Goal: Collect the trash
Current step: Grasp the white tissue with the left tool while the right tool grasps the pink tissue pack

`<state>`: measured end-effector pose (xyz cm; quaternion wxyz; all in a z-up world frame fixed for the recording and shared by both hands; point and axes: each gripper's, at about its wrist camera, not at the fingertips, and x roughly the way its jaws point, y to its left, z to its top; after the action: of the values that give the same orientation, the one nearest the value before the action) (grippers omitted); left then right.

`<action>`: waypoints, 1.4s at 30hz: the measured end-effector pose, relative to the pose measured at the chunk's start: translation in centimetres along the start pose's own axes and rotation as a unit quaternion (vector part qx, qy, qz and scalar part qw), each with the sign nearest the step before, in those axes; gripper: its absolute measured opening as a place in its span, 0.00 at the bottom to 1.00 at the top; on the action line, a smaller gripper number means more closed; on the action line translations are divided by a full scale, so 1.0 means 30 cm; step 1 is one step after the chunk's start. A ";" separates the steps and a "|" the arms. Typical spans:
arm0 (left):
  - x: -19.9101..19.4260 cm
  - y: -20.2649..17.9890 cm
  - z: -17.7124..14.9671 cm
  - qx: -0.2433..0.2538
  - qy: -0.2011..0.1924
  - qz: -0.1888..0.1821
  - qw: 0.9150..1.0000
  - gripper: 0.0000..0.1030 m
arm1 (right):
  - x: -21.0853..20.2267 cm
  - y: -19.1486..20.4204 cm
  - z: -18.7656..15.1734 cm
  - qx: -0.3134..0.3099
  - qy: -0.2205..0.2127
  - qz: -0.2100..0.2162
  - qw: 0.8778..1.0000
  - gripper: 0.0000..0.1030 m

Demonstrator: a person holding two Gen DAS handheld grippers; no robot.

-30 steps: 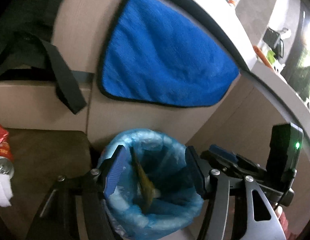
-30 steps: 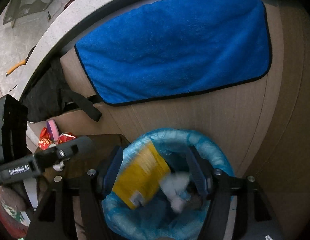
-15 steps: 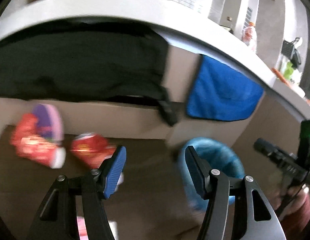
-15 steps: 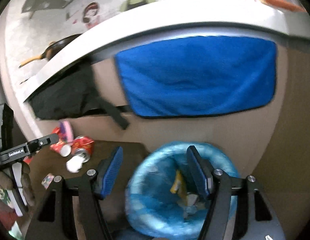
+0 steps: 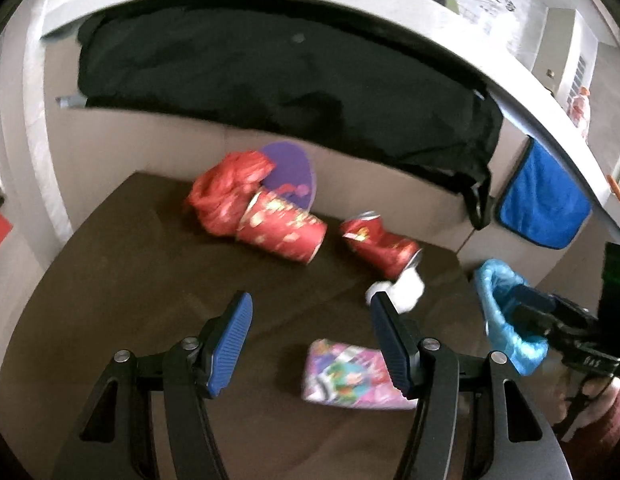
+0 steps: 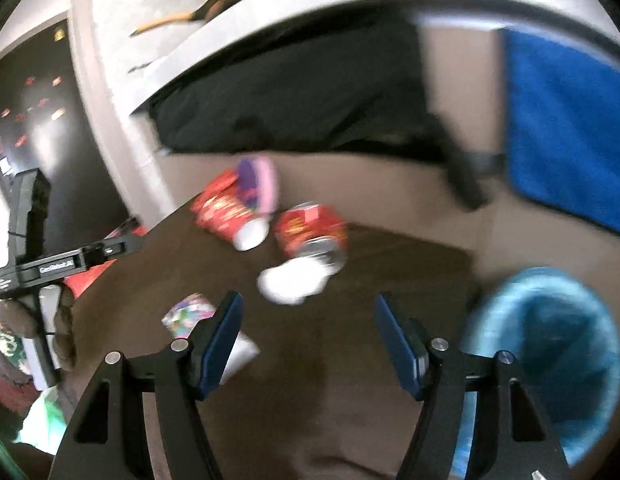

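Brown mat (image 5: 130, 280) carries cup (image 5: 282, 232), can (image 5: 380, 246), wrapper (image 5: 346, 376).

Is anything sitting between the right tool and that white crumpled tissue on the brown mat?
Nothing visible does. The right tool is open, and only bare brown mat lies between its fingers and the white tissue. The crushed red can lies just beyond the tissue, not before it.

Trash spread on the dark brown tabletop (image 5: 110, 280)

A red paper cup (image 5: 282, 232) is laid left of a crushed red can (image 5: 380, 246); a crumpled white tissue (image 5: 406, 290) is found before the can, a blue-lined bin (image 6: 550, 344) right of the tabletop.
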<state>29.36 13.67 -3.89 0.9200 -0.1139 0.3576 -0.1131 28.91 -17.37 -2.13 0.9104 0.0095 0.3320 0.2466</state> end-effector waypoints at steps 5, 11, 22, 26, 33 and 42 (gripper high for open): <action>0.009 0.096 -0.033 -0.019 0.009 0.004 1.000 0.59 | 0.171 0.185 -0.035 -0.087 0.068 0.078 0.991 0.63; 0.019 0.165 -0.043 -0.034 0.010 0.009 0.999 0.59 | 0.318 0.324 -0.085 -0.176 0.121 0.078 0.974 0.63; 0.058 0.167 -0.041 -0.033 0.018 0.001 0.999 0.59 | 0.433 0.320 -0.121 -0.192 0.159 0.067 0.966 0.60; 0.086 0.119 -0.036 -0.027 0.020 -0.011 0.999 0.59 | 0.381 0.274 -0.117 -0.160 0.140 0.065 0.975 0.54; 0.170 -0.049 -0.040 0.012 0.037 -0.047 0.998 0.59 | 0.157 0.066 -0.080 -0.024 0.070 0.050 0.996 0.53; 0.318 -0.293 -0.024 0.060 0.035 -0.074 0.995 0.59 | -0.080 -0.160 -0.101 0.110 -0.009 -0.015 0.994 0.53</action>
<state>34.62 2.48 -7.88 0.9013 -0.0809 0.3724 -0.2058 27.60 -23.13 -3.92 0.9103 0.1069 0.3494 0.1947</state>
